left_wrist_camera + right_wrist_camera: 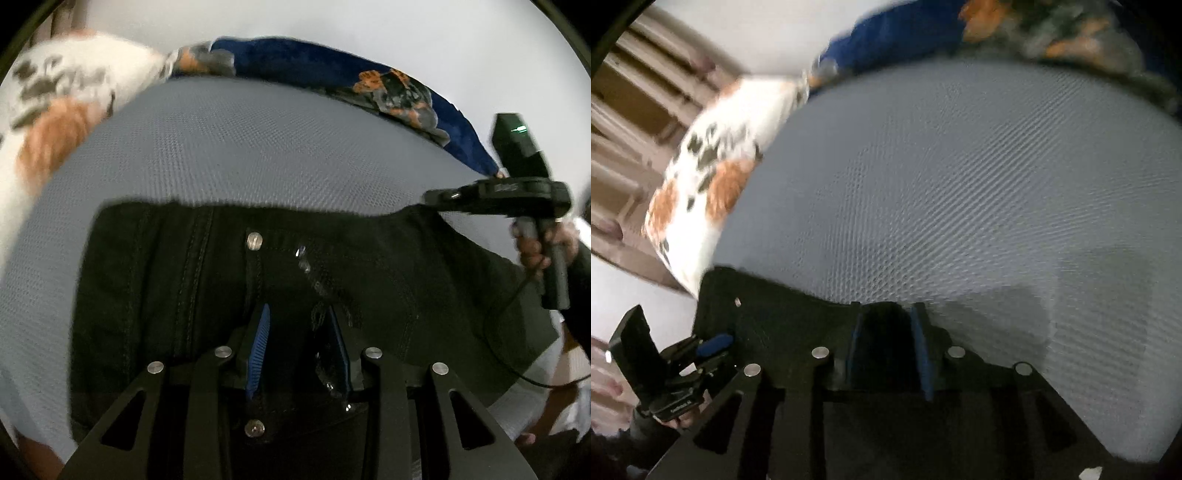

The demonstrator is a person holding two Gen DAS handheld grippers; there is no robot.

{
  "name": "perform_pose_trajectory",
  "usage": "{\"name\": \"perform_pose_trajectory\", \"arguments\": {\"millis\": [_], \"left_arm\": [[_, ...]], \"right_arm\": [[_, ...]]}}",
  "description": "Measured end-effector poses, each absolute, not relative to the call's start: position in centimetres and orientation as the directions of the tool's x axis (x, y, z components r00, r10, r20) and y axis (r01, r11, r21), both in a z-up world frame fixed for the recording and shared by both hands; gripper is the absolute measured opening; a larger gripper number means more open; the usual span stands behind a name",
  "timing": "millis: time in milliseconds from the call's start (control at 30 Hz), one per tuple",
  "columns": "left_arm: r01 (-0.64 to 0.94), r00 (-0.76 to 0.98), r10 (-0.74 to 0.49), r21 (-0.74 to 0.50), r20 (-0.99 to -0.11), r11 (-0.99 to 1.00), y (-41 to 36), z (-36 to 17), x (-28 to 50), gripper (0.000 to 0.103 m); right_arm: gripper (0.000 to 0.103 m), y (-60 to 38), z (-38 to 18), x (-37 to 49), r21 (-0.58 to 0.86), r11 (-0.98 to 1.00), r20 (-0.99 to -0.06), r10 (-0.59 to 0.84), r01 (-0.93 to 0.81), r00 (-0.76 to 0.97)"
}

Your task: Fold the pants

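**Black pants gripped at the waistband on a grey bed**

A white, orange-patched pillow (55,110) lies left, a blue patterned blanket (314,62) behind. The left claw (297,332) clamps the black pants (166,277) beside the fly; the right claw (886,332) pinches their edge narrowly on the mesh mattress (960,184).

The black denim pants (177,280) run off the bottom of the left wrist view, their legs unseen. Whether the right gripper (886,332) pinches the dark cloth between its blue pads — too murky to tell. The white pillow with orange and grey blotches (713,177) and the navy printed blanket (894,33) are smeared by blur.
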State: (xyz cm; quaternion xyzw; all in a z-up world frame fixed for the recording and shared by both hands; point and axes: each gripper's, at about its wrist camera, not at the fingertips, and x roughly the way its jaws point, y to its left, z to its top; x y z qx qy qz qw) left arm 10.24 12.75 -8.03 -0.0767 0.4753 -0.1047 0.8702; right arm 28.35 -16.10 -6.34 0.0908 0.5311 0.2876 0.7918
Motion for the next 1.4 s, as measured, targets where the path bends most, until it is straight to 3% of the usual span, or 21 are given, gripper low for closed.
{"name": "perform_pose_trajectory", "arguments": {"millis": [167,333,600,733,867,1200,1400], "left_arm": [[0.222,0.574,-0.308,-0.217,-0.759,0.950,9.5,-4.0,11.9,0.034],[0.363,0.518,-0.403,-0.232,-0.755,0.902,3.9,-3.0,15.5,0.034],[0.459,0.422,-0.478,-0.274,-0.770,0.845,-2.6,-5.1,20.1,0.034],[0.450,0.413,-0.454,-0.257,-0.790,0.855,-3.9,-6.4,21.9,0.033],[0.422,0.398,-0.417,-0.240,-0.817,0.874,-4.4,-8.1,23.3,0.020],[0.400,0.423,-0.424,-0.254,-0.801,0.880,-4.0,-6.6,22.9,0.021],[0.323,0.479,-0.394,-0.260,-0.784,0.910,-0.1,-5.1,20.1,0.022]], "right_arm": [[0.038,-22.0,-3.2,24.5,0.373,0.890,-0.778,0.455,-0.264,0.433],[0.039,-26.7,-3.9,20.0,0.236,0.964,-0.825,0.265,-0.122,0.498],[0.039,-29.4,-6.7,17.4,0.167,0.986,-0.858,0.148,-0.005,0.492],[0.038,-29.0,-8.0,18.0,0.089,0.996,-0.865,0.068,0.019,0.497],[0.038,-29.5,-8.6,18.9,0.058,0.997,-0.849,0.023,0.051,0.528],[0.042,-31.7,-7.0,18.1,0.160,0.984,-0.815,0.085,0.083,0.573],[0.042,-34.8,-6.4,14.6,0.163,0.972,-0.808,0.034,0.168,0.588]]}}
